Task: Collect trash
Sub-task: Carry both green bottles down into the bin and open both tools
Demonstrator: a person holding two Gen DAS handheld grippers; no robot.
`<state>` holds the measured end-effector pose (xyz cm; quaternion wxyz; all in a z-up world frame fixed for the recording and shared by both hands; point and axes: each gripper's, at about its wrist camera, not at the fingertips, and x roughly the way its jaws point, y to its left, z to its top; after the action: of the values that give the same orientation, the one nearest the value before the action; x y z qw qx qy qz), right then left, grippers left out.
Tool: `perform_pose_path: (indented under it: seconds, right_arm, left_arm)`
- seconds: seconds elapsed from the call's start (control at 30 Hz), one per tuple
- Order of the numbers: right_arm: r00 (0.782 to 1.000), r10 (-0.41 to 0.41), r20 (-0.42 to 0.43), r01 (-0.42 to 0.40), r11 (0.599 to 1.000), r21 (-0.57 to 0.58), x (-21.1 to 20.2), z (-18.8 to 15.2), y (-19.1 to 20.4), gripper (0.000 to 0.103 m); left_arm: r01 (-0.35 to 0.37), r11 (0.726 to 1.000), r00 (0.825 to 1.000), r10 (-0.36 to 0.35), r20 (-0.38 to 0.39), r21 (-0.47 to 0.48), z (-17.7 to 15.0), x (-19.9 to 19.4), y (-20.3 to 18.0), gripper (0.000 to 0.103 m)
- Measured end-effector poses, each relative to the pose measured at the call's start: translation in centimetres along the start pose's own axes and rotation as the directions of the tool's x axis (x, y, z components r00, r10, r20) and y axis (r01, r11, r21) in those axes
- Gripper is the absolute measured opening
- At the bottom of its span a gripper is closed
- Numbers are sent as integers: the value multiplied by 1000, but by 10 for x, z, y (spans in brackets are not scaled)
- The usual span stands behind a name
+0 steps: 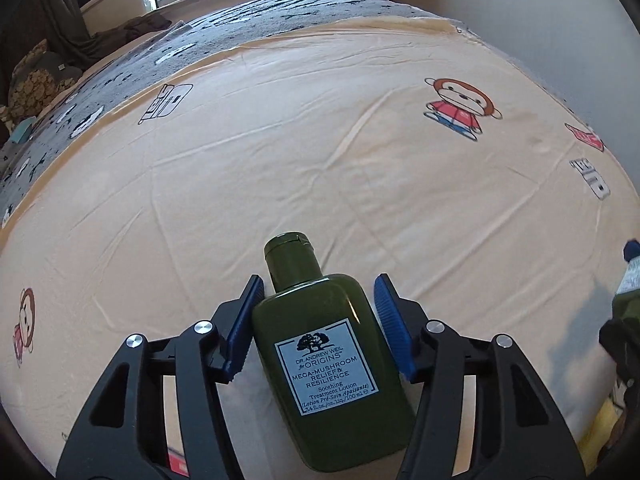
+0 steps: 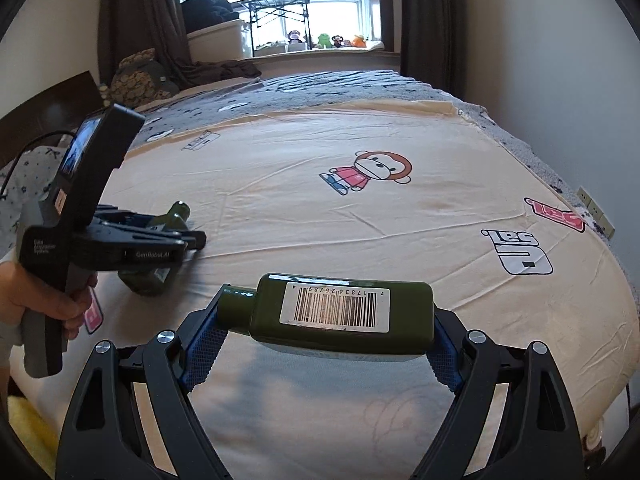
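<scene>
Our right gripper (image 2: 326,344) clamps a bottle (image 2: 344,312) crosswise near the bed's (image 2: 400,220) near edge; left gripper (image 1: 316,328) straddles another bottle (image 1: 324,360), fingers apart, open sheet beyond.

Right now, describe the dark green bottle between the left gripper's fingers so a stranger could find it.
On the cream cartoon-print bedsheet, look between the blue pads of the left gripper. The dark green plastic lotion bottle there shows its white Origins label, whereas the other bottle shows a barcode.
</scene>
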<state>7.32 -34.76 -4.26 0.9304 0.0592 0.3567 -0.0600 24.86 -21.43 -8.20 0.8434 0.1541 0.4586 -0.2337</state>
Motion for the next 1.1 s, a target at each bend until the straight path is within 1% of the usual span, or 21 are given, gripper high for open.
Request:
perform_pose_path:
  seconds: [0.17, 0.23, 0.3, 0.4, 0.57, 0.7, 0.83, 0.97, 1.1]
  right_arm:
    - [999, -10, 38, 13, 997, -73, -41, -8, 25, 86]
    - [997, -27, 68, 35, 993, -115, -62, -12, 36, 86]
    - [996, -25, 89, 38, 989, -142, -81, -17, 45, 86]
    - [995, -1, 104, 19, 985, -173, -105, -28, 58, 86]
    - [996, 47, 79, -30, 977, -211, -128, -59, 80, 86]
    - [996, 83, 37, -73, 976, -207, -131, -86, 94, 86]
    - [993, 113, -24, -116, 976, -185, -126, -113, 108, 86]
    - [986, 134, -99, -150, 973, -175, -115, -140, 119, 86]
    - [971, 137, -195, -170, 972, -161, -95, -170, 128, 86]
  left_arm:
    - [-4, 1000, 998, 4, 62, -2, -55, -54, 9, 53]
    - [-10, 1000, 995, 10, 94, -6, -73, -77, 13, 53]
    - [-15, 1000, 992, 16, 127, -8, -91, -101, 15, 53]
    - [-18, 1000, 986, 19, 167, -5, -121, -132, 15, 53]
    - [-30, 1000, 978, 29, 206, 0, -174, -166, 4, 53]
    - [-41, 999, 977, 44, 207, -18, -215, -172, -1, 53]
    - [-32, 998, 984, 41, 175, -53, -257, -167, -2, 53]
    - [-10, 997, 994, 18, 110, -79, -297, -152, -3, 53]
    - [16, 994, 999, -12, 29, -107, -330, -128, -5, 53]
